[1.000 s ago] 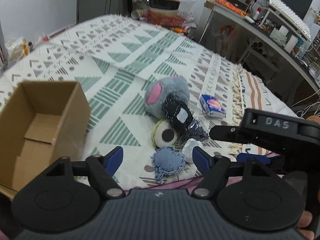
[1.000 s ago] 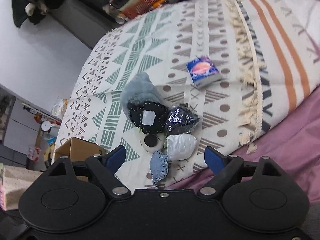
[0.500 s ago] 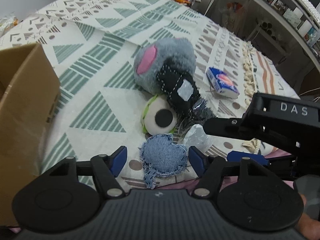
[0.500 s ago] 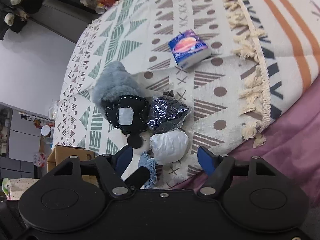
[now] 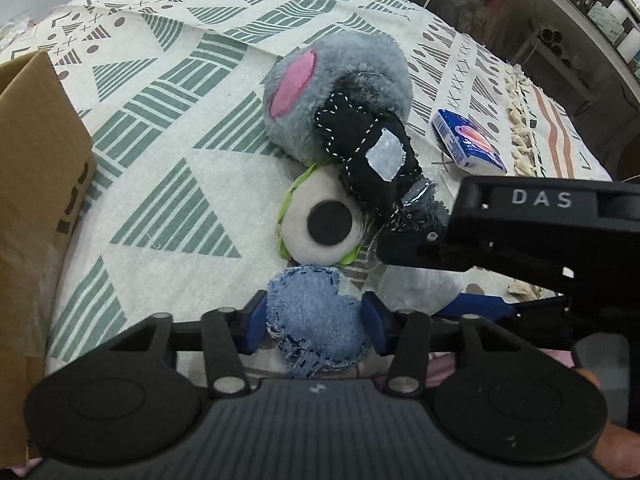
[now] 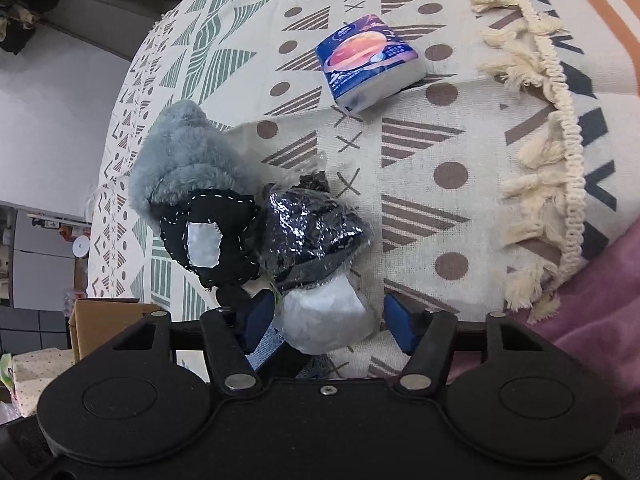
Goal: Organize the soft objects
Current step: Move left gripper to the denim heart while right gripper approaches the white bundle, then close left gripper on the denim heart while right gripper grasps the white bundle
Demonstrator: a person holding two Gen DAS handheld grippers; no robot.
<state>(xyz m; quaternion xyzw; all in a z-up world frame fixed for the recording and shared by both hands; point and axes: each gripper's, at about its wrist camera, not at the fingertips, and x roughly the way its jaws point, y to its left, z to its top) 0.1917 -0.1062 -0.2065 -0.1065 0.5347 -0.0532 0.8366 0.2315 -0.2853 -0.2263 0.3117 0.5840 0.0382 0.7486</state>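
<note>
A frayed denim heart [image 5: 320, 322] lies at the near edge of the patterned blanket [image 5: 160, 168]. My left gripper [image 5: 314, 316] has its blue pads against both sides of it. Just behind it sit a white eye-shaped plush [image 5: 320, 224], a black stitched pouch [image 5: 372, 152] and a grey plush with a pink ear [image 5: 332, 80]. In the right wrist view, my right gripper [image 6: 330, 320] straddles a white soft pouch [image 6: 326, 318], with a small gap left at its right pad. A shiny dark wrapped bundle [image 6: 312, 232] touches the pouch from behind.
An open cardboard box [image 5: 36, 160] stands at the left on the blanket. A blue tissue pack [image 6: 368, 62] lies farther back to the right. The blanket's tasselled fringe [image 6: 552, 184] ends over a purple sheet [image 6: 600, 300]. A cluttered desk [image 5: 560, 20] stands beyond the bed.
Both grippers have dropped closer to the pile and narrowed. The left one now closes on the denim heart, and the right one now frames the white pouch.
</note>
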